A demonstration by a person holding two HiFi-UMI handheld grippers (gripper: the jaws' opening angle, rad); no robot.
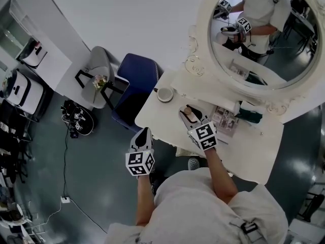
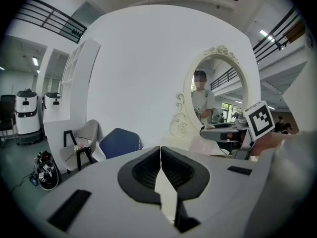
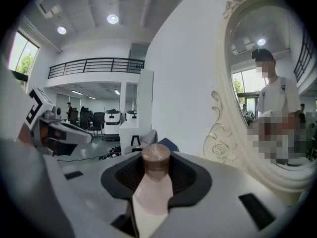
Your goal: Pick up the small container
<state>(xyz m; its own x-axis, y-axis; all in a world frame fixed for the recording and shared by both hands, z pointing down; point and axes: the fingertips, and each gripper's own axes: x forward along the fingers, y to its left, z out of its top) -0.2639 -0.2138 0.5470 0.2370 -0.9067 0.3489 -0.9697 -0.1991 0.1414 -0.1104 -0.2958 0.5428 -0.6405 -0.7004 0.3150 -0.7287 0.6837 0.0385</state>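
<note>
pickup looks done: right tongs (image 3: 156,182) clamp the small container (image 3: 155,158), centre frame over the surface (image 1: 254,154). left tongs (image 2: 160,168) closed, empty. next: hold it firm, clear of the mirror (image 1: 264,29).

Dish (image 1: 164,94) on table (image 1: 251,154) (mirror (image 1: 284,60) behind)

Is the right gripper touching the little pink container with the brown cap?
Touching. In the right gripper view, the right gripper clamps the small container, its pads pressing both sides of the pink body.
</note>
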